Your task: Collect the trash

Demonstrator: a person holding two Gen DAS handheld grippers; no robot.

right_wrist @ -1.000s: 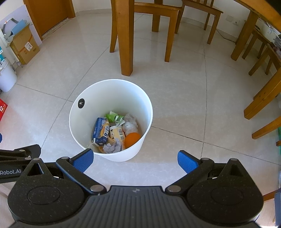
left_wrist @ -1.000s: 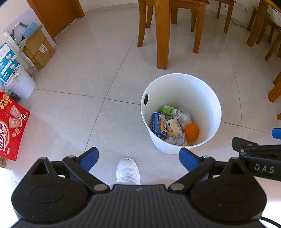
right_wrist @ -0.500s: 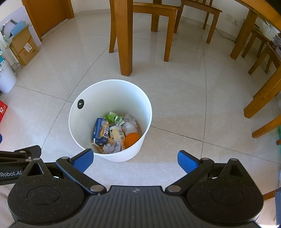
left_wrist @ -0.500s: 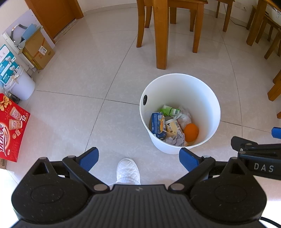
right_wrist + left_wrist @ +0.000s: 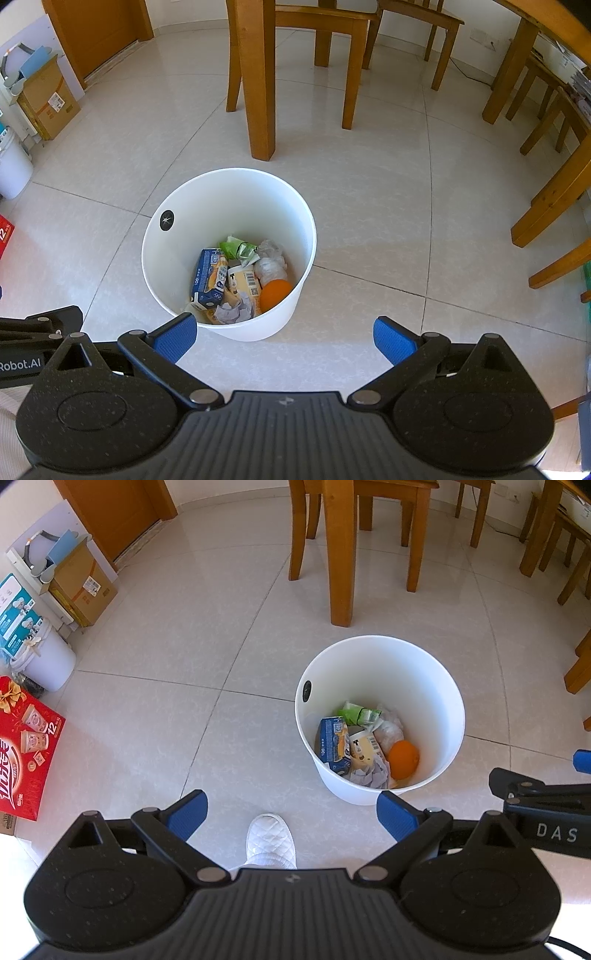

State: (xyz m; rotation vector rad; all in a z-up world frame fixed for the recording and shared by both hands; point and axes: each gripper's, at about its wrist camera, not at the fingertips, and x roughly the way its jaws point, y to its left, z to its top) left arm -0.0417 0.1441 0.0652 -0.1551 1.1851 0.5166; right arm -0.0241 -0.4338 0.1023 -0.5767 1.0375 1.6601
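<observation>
A white round bin [image 5: 413,653] [image 5: 295,221] stands on the tiled floor. Inside lie a blue carton [image 5: 332,744] [image 5: 208,275], a green wrapper [image 5: 356,713] [image 5: 236,248], a cream cup [image 5: 364,747] [image 5: 243,280], crumpled paper [image 5: 371,773] [image 5: 234,312], a clear bag [image 5: 271,264] and an orange [image 5: 403,754] [image 5: 275,291]. My left gripper [image 5: 291,816] hangs open above the floor, left of the bin. My right gripper [image 5: 282,338] is open too, just past the bin's near right rim. Both hold nothing.
A white slipper [image 5: 269,840] shows under the left gripper. Wooden table and chair legs [image 5: 340,554] [image 5: 260,81] stand behind the bin, more chairs [image 5: 554,177] at right. A red box [image 5: 22,753], white bucket [image 5: 44,661] and cardboard box [image 5: 79,585] line the left wall.
Both views have shifted only slightly; the bin has drifted a little in frame. The grippers stay open and the trash in the bin lies as before.
</observation>
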